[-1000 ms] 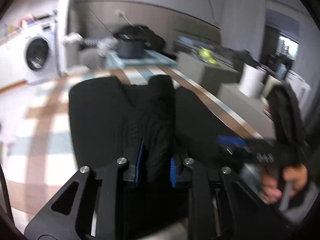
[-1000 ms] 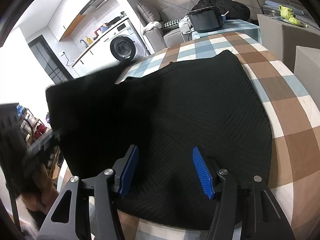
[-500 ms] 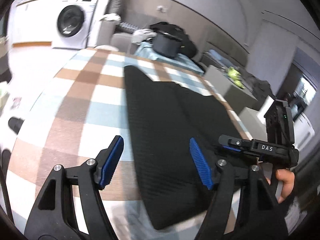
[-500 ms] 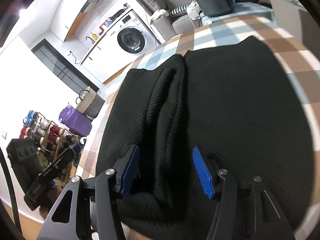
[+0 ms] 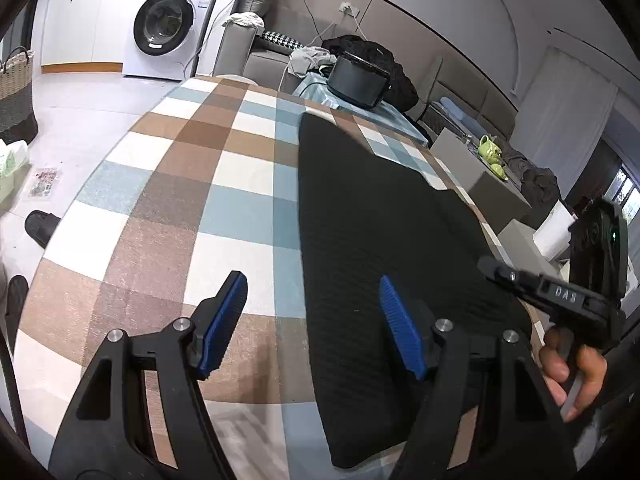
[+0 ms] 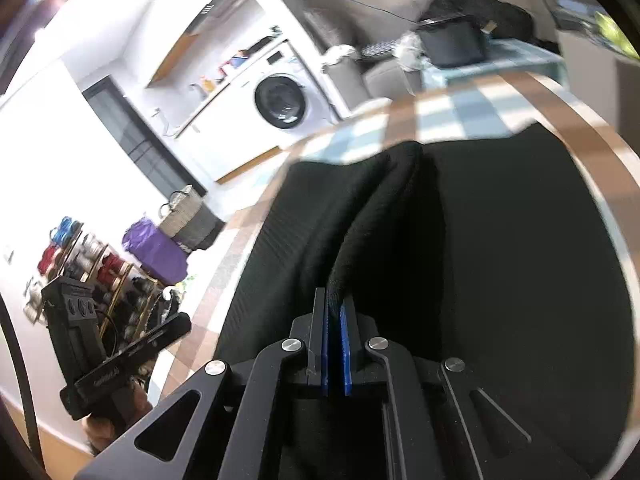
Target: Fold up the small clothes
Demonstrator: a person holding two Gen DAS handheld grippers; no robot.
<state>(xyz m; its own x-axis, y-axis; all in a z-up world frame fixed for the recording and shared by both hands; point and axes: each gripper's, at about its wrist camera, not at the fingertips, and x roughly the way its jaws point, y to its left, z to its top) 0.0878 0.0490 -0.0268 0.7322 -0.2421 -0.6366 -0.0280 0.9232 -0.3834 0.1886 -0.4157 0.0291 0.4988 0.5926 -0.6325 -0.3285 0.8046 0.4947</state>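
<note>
A black ribbed garment [image 5: 372, 248] lies folded lengthwise on the checked table [image 5: 208, 184]. My left gripper [image 5: 314, 316] is open and empty, hovering over the garment's near left edge; its right finger is over the cloth. My right gripper [image 6: 334, 320] is shut on a raised fold of the black garment [image 6: 500, 264] at its near edge, lifting a ridge of cloth. The right gripper's body shows in the left wrist view [image 5: 560, 300], held by a hand. The left gripper's body shows in the right wrist view [image 6: 104, 356].
A washing machine [image 5: 164, 36] stands at the back left. A grey sofa with clothes and a dark pot [image 5: 356, 80] sit behind the table. A woven basket [image 5: 16, 92] stands on the floor at left. Grey boxes [image 5: 480, 176] are to the right.
My left gripper let go of the garment, opened and drew back to the left. My right gripper closed on a fold of the garment and raised it.
</note>
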